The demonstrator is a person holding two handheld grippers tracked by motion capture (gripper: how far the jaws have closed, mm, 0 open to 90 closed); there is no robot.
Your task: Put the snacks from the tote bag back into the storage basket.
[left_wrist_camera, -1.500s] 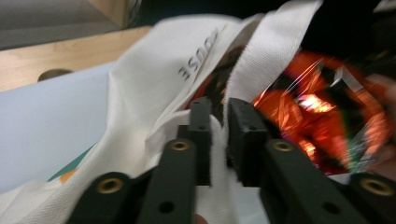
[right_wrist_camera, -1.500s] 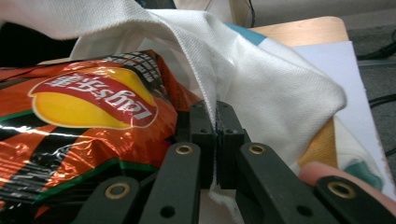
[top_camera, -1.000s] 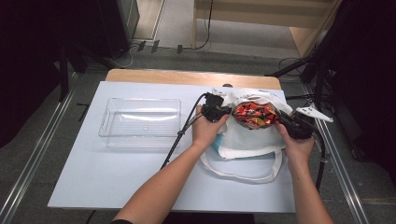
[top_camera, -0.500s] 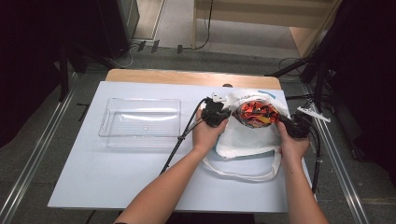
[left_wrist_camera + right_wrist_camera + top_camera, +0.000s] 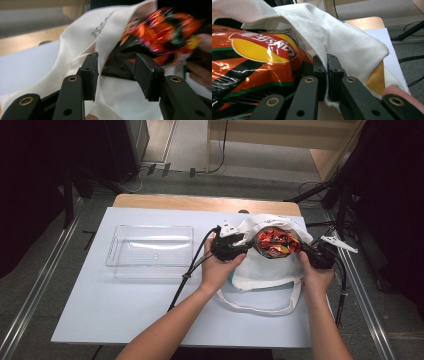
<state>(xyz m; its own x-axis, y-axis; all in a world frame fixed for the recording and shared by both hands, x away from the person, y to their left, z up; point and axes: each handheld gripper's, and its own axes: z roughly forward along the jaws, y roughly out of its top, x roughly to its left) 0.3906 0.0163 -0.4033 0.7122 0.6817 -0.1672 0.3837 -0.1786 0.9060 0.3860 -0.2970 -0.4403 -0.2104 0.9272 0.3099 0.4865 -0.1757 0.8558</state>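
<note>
Overhead, the white tabletop [image 5: 125, 310] carries a clear plastic tray [image 5: 150, 251] at left and a white cloth bag [image 5: 265, 267] at right, its mouth showing an orange snack packet [image 5: 274, 242]. The right hand-held gripper [image 5: 327, 67] is clamped on the bag's rim; its own view shows the packet's logo. The left hand-held gripper [image 5: 116, 73] is parted, one jaw against the cloth.

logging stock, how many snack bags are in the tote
1 for sure: an orange chip bag sitting in the open mouth of the white tote, between the two grippers. More may be hidden under it or deeper in the cloth.
</note>
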